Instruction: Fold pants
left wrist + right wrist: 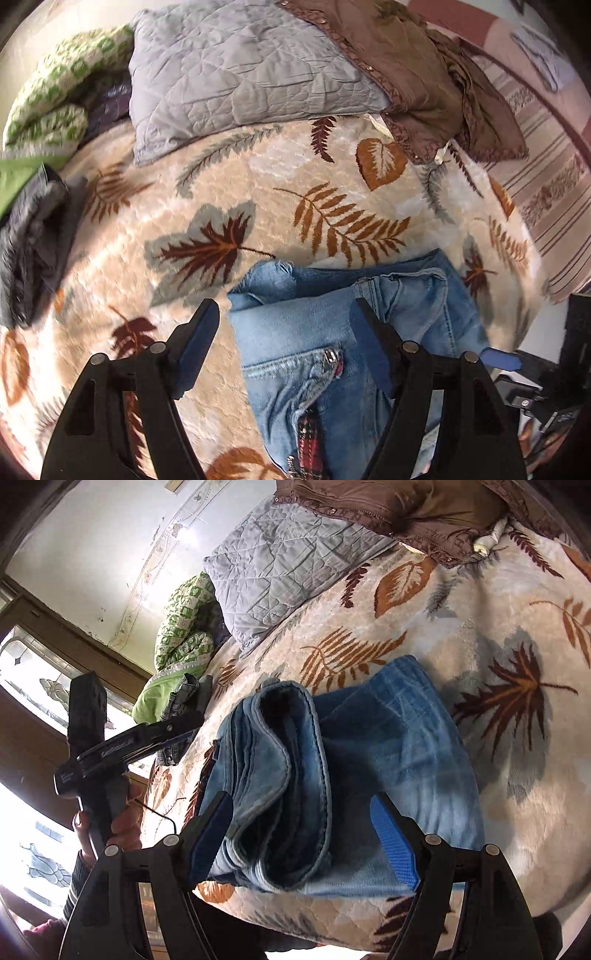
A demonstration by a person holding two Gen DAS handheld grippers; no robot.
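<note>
pants (pixel 314 325): one folded pair, near bed edge; grey quilted pillow (pixel 240 70): one, far end | brown garment (pixel 406 66): one | green patterned quilt (pixel 51 96): one | dark grey clothing heap (pixel 33 236): one | grippers: two

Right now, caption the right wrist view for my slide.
Open right gripper above folded blue jeans on a leaf-patterned blanket.

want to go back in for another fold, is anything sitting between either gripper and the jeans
Nothing visible does. The left gripper is open right over the folded jeans, and the right gripper is open with the jeans directly ahead. The grey pillow and brown garment lie farther back on the leaf-print blanket.
</note>
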